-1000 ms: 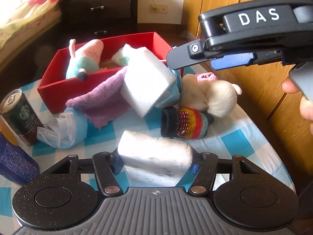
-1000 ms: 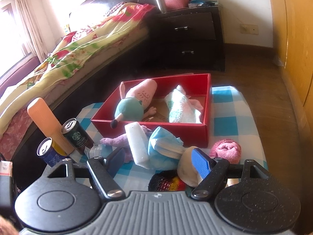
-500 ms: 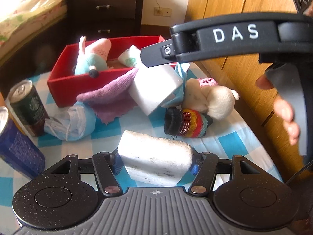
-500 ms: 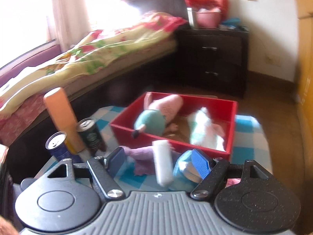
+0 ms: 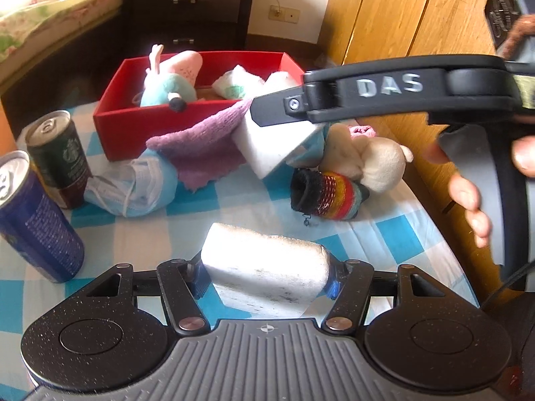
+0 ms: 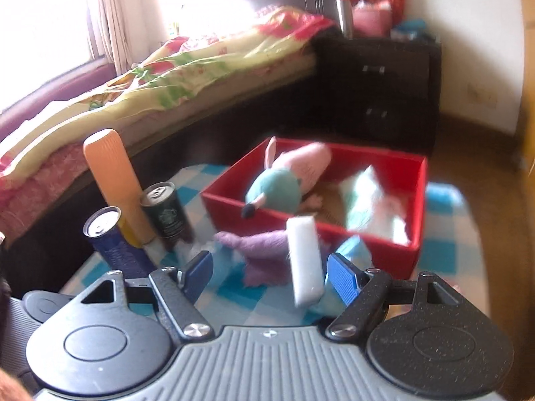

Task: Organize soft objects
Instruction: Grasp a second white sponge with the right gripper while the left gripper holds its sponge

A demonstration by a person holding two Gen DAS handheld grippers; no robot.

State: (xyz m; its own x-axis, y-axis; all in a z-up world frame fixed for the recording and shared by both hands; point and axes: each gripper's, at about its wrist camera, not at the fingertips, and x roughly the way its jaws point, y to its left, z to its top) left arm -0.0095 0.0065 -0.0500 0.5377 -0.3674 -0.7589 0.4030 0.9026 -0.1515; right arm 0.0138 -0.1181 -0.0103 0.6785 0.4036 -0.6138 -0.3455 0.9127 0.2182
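Observation:
My left gripper (image 5: 265, 279) is shut on a white sponge (image 5: 264, 274), held just above the checked tablecloth. A second white sponge (image 5: 271, 147) leans on a purple cloth (image 5: 200, 143) in front of the red box (image 5: 110, 123). My right gripper (image 5: 264, 113) hovers over that sponge. In the right wrist view the right gripper (image 6: 271, 269) stands open, with the leaning sponge (image 6: 304, 260) beyond and between its blue pads, untouched. The red box (image 6: 227, 207) holds a pink and teal plush (image 6: 284, 180) and a folded cloth (image 6: 371, 200).
A blue face mask (image 5: 133, 183), a striped sock (image 5: 327, 193) and a cream plush (image 5: 367, 160) lie loose on the table. A green can (image 5: 60, 157), a blue can (image 5: 33, 220) and an orange bottle (image 6: 113, 180) stand at the left. A wooden wardrobe (image 5: 401, 26) flanks the right.
The right gripper has slid leftward over the leaning sponge, and its view has rolled and swung toward the bed. The left gripper has drawn back a little, still holding its sponge.

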